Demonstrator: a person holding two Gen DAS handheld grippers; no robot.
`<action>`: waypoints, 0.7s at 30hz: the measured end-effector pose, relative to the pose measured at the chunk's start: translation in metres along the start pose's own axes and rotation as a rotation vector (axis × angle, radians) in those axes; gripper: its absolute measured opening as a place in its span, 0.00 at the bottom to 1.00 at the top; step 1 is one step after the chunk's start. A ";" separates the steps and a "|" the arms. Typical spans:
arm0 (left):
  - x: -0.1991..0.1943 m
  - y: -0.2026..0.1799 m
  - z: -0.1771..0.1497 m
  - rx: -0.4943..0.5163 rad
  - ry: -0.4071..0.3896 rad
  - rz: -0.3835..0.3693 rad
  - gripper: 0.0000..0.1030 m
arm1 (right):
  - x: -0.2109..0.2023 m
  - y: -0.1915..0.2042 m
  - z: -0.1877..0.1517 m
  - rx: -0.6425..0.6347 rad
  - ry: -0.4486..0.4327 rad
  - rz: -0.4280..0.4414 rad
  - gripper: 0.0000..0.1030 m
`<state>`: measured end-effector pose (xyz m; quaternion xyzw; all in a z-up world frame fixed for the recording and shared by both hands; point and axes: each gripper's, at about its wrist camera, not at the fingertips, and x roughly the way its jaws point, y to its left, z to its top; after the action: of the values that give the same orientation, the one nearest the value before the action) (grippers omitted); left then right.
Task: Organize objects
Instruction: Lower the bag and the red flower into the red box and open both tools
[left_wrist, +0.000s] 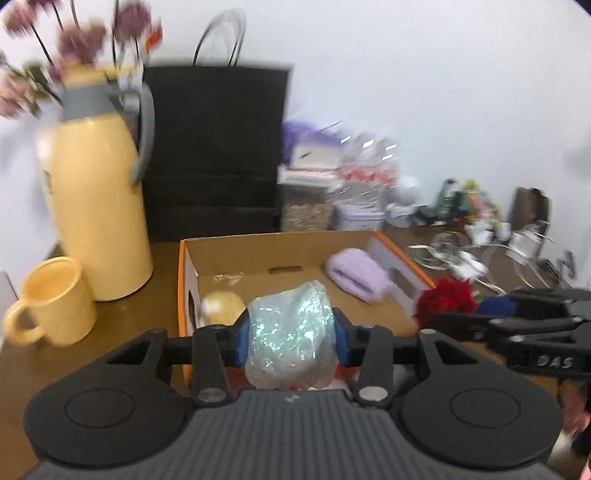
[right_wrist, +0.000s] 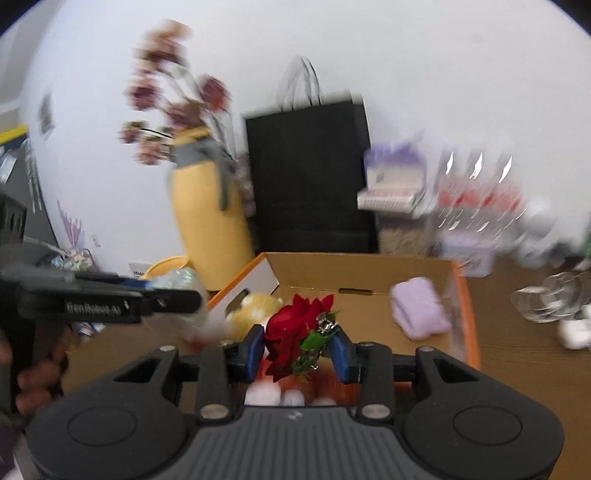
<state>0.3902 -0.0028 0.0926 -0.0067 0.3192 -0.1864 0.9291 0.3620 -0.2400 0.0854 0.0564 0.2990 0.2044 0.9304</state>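
Observation:
My left gripper (left_wrist: 291, 341) is shut on a crinkly iridescent packet (left_wrist: 288, 314), held over the near end of an open cardboard box (left_wrist: 258, 254). In the right wrist view my right gripper (right_wrist: 297, 349) is shut on a red rose (right_wrist: 288, 325) with green leaves, also above the near end of the box (right_wrist: 351, 273). Inside the box lie a lilac folded cloth (left_wrist: 356, 275) at the far right and a pale yellow round object (left_wrist: 225, 304) at the left. The two grippers hang side by side; the rose (left_wrist: 447, 299) shows at the right of the left wrist view.
A yellow thermos jug (left_wrist: 96, 206) and a yellow mug (left_wrist: 55, 299) stand left of the box. A black paper bag (left_wrist: 214, 147) stands behind it against the white wall. Glassware and small clutter (left_wrist: 454, 254) crowd the brown table to the right. Both views are motion-blurred.

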 end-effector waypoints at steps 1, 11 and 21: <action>0.024 0.006 0.015 0.004 0.034 0.014 0.43 | 0.033 -0.011 0.019 0.041 0.059 0.015 0.35; 0.172 0.058 0.063 -0.044 0.158 0.223 0.60 | 0.240 -0.083 0.064 0.446 0.303 -0.003 0.50; 0.120 0.052 0.067 -0.028 0.056 0.184 0.78 | 0.174 -0.090 0.076 0.373 0.201 -0.055 0.66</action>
<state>0.5348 -0.0035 0.0683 0.0150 0.3470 -0.0961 0.9328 0.5653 -0.2482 0.0343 0.1989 0.4245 0.1247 0.8745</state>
